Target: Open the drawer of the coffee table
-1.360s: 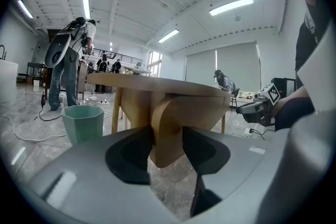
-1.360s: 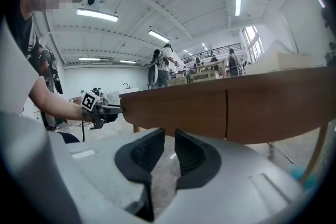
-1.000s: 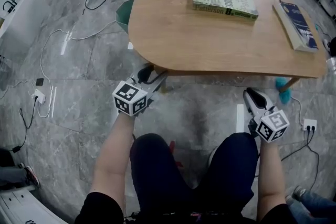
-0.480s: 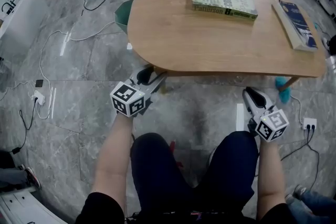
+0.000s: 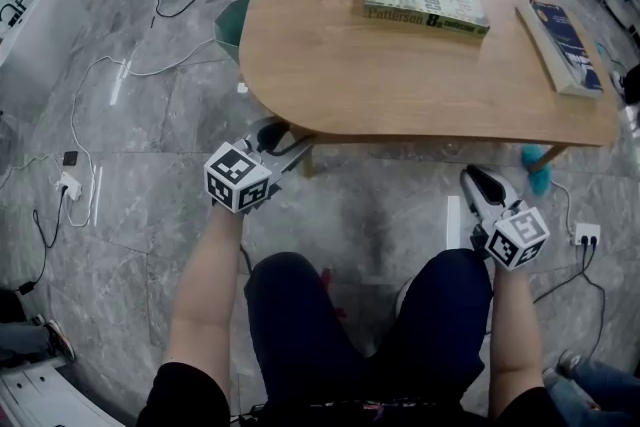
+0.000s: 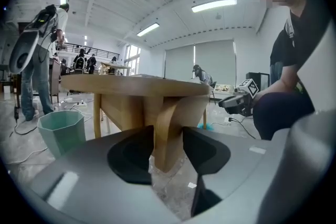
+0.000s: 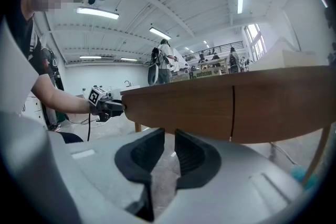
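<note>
The left gripper (image 5: 284, 143) had tipped a little by the near corner of the pale wooden oval coffee table (image 5: 400, 65), but it had not gone anywhere. Its jaws were spread wide, with the curved wooden table leg (image 6: 168, 128) showing in the gap and nothing pinched. The right gripper (image 5: 477, 181) had stayed put, its jaws nearly together and empty. The brown wooden drawer front (image 7: 184, 105) still looked flush under the tabletop, so the pulling had not begun.
</note>
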Motion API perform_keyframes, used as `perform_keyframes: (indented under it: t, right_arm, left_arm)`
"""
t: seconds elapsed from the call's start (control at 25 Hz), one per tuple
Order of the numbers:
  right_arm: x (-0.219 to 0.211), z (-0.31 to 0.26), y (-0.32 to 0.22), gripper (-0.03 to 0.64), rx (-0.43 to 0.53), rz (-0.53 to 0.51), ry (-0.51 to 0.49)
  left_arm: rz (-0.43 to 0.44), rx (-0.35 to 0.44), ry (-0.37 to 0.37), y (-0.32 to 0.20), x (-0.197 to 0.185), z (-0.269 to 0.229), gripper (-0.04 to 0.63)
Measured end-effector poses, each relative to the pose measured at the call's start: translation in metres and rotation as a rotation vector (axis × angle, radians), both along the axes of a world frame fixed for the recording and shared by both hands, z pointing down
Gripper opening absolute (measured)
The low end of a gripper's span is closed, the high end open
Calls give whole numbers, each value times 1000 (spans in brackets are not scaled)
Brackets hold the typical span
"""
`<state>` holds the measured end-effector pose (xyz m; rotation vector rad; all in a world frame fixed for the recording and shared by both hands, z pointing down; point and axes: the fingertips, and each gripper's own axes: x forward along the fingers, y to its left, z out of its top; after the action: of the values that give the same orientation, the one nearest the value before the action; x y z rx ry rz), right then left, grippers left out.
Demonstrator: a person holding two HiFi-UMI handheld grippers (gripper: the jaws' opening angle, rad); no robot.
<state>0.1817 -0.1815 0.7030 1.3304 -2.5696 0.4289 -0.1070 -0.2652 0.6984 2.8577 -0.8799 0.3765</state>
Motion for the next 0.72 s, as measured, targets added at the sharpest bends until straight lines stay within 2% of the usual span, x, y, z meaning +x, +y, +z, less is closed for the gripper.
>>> perform_keyframes:
  t: [0.12, 0.4, 0.72]
  right_arm:
    - [-1, 1, 1, 46, -2, -7, 7]
    - [-1, -1, -3, 46, 2, -5, -4]
    - [0, -2, 0, 46, 23, 13, -9]
  left_arm:
    - [47, -11, -29, 0, 7, -1, 202]
    - [17, -34, -1, 3, 6, -2, 175]
    - [97, -39, 19, 30, 6, 0, 155]
